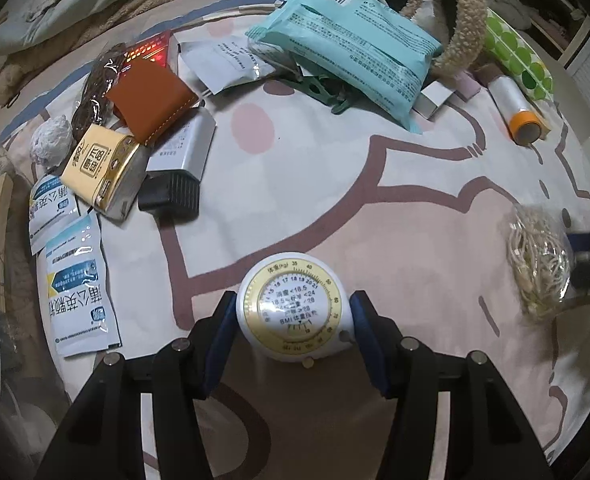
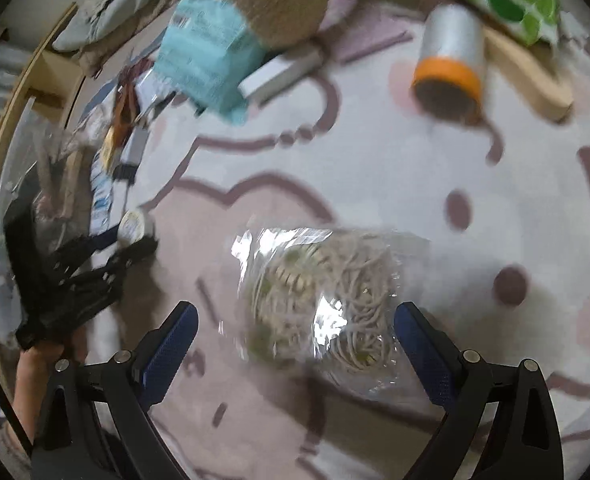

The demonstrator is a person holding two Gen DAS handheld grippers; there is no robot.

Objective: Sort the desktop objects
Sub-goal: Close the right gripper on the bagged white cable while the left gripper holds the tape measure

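Desktop objects are spread over a pink and white cartoon-printed surface (image 1: 335, 184). Nearest in the left wrist view, a round white tape measure with a gold dial ring (image 1: 295, 314) is clamped between the blue pads of the left tool (image 1: 293, 320), which is pointed steeply downward. In the right wrist view, the right tool (image 2: 295, 344) is also aimed steeply down, its jaws spread wide on either side of a clear bag of beige cord (image 2: 327, 304) without touching it. Farther off, an orange-capped roll (image 1: 515, 108) and a teal packet (image 1: 351, 48) are seen, with a brown leather pouch (image 1: 151, 100) piled among sachets at the left.
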